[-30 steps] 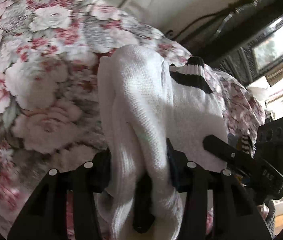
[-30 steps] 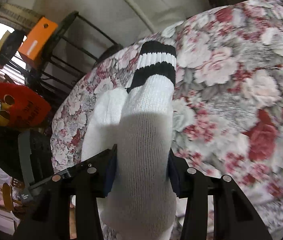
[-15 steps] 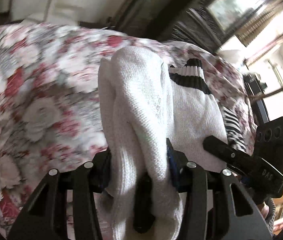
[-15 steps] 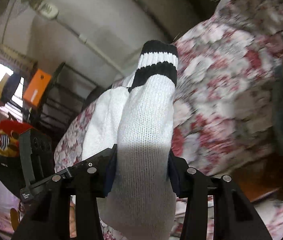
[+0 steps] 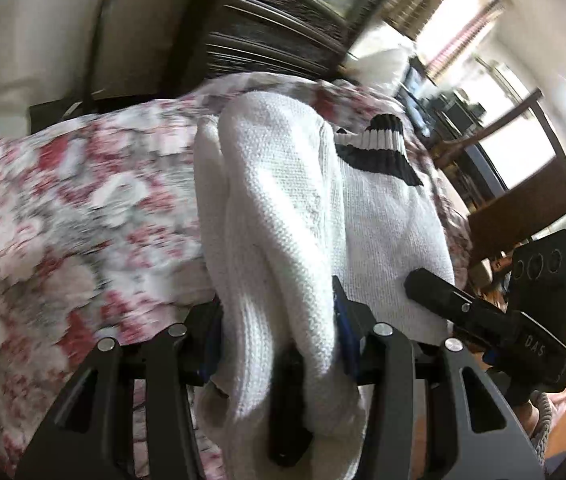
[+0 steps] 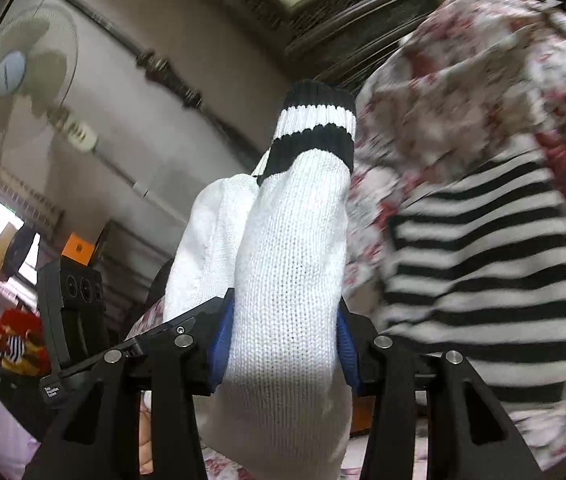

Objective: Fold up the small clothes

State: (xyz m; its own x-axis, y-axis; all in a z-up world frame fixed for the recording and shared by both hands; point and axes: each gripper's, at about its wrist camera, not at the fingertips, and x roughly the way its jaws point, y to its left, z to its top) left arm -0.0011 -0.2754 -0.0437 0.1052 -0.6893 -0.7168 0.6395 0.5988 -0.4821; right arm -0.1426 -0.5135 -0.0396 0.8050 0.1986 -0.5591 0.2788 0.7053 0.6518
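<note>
the left gripper (image 5: 279, 332) pinches the bunched white sock (image 5: 283, 208) between its blue pads, above the floral bedspread (image 5: 63, 220). the right gripper (image 6: 283, 332) pinches the same sock near its black-striped cuff (image 6: 315, 128). "das" reads on the right gripper's body. a striped garment (image 6: 483, 264) lies beside it.

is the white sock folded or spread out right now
Folded: the white knit sock with black cuff stripes is doubled over, layers side by side, clamped by left gripper and right gripper.
</note>
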